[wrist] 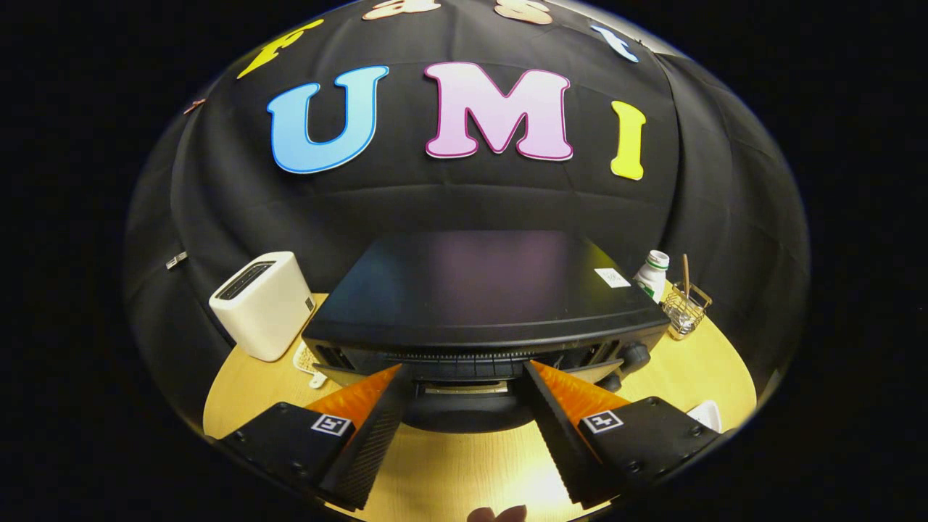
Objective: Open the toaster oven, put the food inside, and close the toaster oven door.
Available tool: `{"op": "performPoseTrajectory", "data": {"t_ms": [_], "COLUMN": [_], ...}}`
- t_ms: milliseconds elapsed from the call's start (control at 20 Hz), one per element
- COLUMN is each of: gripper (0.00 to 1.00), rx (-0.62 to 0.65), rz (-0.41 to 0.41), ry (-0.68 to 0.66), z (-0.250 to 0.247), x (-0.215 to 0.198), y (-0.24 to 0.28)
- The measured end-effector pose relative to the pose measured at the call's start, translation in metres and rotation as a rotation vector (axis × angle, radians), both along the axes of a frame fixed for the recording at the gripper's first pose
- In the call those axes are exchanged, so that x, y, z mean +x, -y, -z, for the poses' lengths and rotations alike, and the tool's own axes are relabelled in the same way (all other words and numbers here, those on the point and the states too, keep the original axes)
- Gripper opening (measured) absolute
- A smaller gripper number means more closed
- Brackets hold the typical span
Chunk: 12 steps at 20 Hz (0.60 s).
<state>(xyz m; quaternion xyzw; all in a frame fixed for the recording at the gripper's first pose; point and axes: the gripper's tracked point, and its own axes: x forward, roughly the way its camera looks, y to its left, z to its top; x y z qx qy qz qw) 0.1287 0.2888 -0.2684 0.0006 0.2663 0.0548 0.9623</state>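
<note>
Gripper view looks down over the black toaster oven (pixel 478 290), which stands on the pale wooden table (pixel 464 464) just ahead of the fingers. The gripper (pixel 464 373) has its fingers spread wide apart, their tips reaching the upper front edge of the oven, one on each side of the middle — whether they touch it cannot be told. Between the fingers a dark rounded shape, seemingly part of the oven's front, bulges toward the camera; the door's state cannot be made out from this angle.

The oven's top is a smooth, flat, faintly glossy panel with a small white sticker (pixel 612 277) near its right rear corner, too small to read. A ribbed strip runs along the front edge, and a round black knob (pixel 636 355) sits at the oven's right front.

Left of the oven stands a cream, rounded boxy appliance with a dark slot in its top (pixel 262 304). Right of the oven, behind it, are a white bottle (pixel 652 272) and a small wire basket (pixel 686 308) holding a thin stick. A white object (pixel 707 415) lies on the table further forward on the right, beside the right finger.
</note>
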Motion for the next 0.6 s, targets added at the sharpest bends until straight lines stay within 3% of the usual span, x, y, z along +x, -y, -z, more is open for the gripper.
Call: {"op": "performPoseTrajectory", "data": {"t_ms": [600], "gripper": [1.0], "rx": [-0.002], "rz": [0.006], "ry": [-0.171], "z": [0.077], "x": [-0.095], "y": [0.013]}}
